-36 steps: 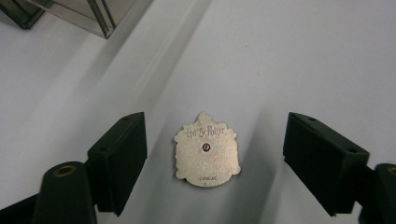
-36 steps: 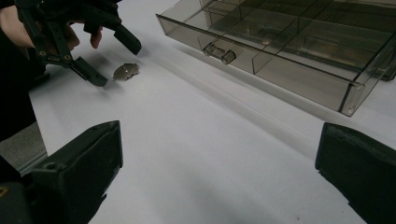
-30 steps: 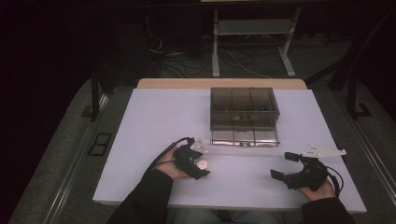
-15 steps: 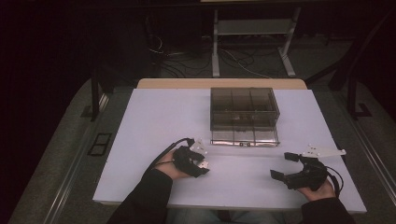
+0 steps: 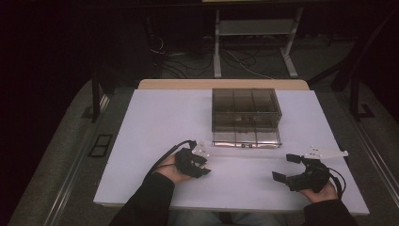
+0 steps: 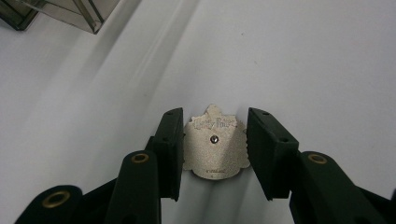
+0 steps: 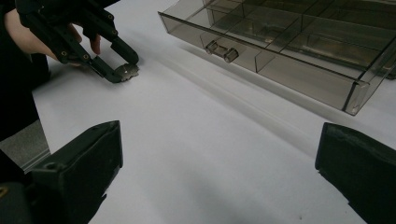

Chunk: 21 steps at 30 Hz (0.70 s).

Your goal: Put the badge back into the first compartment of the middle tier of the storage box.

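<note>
Now grasp step: left tongs straddle badge flat on worktop, jaws narrow, not yet clamped. Next likely: close, lift, carry to open drawer of box. Right tongs wide, empty, well apart. Path looks clear; thin badge may slip.

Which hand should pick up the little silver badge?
Probably the left: the left tool already has its jaws on either side of the badge, while the right tool sits open, far away.
</note>
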Tool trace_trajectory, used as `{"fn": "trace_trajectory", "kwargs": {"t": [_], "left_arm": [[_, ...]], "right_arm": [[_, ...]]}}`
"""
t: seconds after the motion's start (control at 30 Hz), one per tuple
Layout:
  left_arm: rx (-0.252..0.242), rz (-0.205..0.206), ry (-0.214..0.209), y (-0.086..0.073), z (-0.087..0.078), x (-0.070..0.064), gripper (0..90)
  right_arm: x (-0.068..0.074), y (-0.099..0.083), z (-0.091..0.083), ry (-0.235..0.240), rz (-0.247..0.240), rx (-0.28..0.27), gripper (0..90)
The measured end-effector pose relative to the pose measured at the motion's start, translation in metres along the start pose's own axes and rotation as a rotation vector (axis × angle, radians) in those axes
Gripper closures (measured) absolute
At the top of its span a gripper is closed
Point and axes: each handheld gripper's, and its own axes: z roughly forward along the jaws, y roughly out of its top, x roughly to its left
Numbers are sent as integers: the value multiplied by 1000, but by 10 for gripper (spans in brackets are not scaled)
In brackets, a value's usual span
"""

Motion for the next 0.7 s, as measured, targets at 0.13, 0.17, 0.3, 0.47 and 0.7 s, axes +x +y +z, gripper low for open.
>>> {"fn": "trace_trajectory", "kwargs": {"t": [0.13, 0.17, 0.3, 0.47, 0.7], "left_arm": [[-15, -7, 0, -2, 0, 0, 572], [-18, -14, -7, -3, 0, 1, 572], [-45, -35, -19, -6, 0, 3, 573], [-49, -46, -17, -6, 0, 3, 573], [-60, -61, -29, -7, -2, 7, 572]], "right_arm": [[0, 0, 0, 2, 0, 0, 3], [0, 0, 0, 3, 2, 0, 3], [0, 0, 0, 2, 3, -2, 3], [0, -1, 0, 4, 5, 0, 3], [0, -1, -1, 4, 10, 1, 3]]}}
